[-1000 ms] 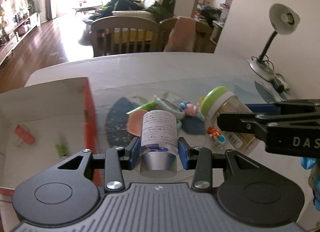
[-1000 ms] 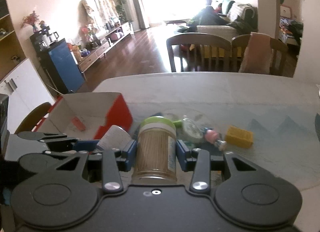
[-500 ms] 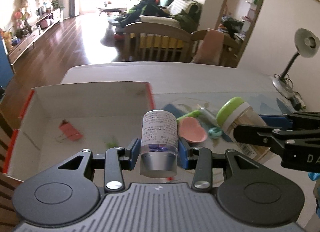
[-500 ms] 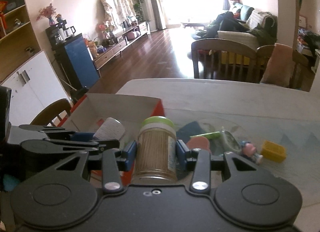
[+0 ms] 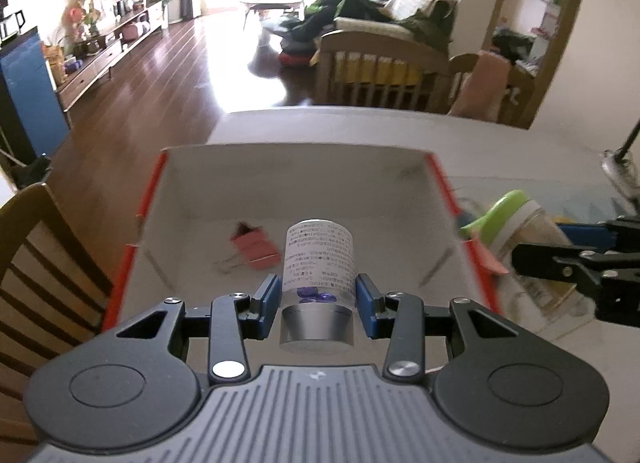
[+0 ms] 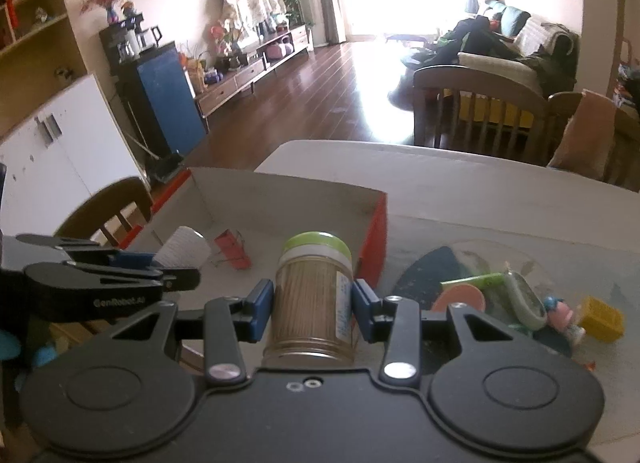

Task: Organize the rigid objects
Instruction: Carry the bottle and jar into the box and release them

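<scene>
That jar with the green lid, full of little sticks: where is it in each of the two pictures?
Left wrist view: the green-lidded jar sits at the right edge, past the box's red wall, held by the right gripper.
Right wrist view: the jar is bottom centre, clamped between the blue pads.
Shared landmark: the pink binder clip inside the box.

Motion blur smears the pink clip (image 5: pixel 254 250); the bottle's (image 5: pixel 319 263) label print is unreadably small.
</scene>
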Demonstrator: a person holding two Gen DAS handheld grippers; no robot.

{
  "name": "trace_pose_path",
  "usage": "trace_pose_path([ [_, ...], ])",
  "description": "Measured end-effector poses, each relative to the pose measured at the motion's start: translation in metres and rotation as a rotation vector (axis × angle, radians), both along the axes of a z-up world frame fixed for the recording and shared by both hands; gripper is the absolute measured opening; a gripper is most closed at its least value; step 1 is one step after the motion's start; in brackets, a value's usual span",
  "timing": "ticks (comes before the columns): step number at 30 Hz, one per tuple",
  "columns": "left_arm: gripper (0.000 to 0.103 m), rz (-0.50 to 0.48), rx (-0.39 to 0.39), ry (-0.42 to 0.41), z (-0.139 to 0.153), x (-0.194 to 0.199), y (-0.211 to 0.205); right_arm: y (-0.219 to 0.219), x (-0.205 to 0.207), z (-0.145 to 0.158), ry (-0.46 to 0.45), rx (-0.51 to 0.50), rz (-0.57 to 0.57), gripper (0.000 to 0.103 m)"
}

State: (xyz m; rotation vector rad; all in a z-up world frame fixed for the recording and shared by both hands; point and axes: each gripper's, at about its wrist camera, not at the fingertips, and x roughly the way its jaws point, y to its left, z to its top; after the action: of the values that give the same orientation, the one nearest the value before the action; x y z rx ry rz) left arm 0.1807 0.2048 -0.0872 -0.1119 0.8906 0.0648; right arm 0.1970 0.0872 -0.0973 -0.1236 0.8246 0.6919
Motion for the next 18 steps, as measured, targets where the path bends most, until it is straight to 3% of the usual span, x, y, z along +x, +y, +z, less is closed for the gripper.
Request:
trace_pose_path([
  [10, 0.040, 0.031, 0.078, 0.101, -0.037, 0.018, 0.041, 0.060, 0.013, -0.035, 0.017, -0.089, 0.025, 0.042],
  [18, 0.040, 0.002, 0.122, 0.164, -0.057, 0.035, 0.044, 0.103, 0.012, -0.069, 0.029, -0.155, 0.098, 0.042],
])
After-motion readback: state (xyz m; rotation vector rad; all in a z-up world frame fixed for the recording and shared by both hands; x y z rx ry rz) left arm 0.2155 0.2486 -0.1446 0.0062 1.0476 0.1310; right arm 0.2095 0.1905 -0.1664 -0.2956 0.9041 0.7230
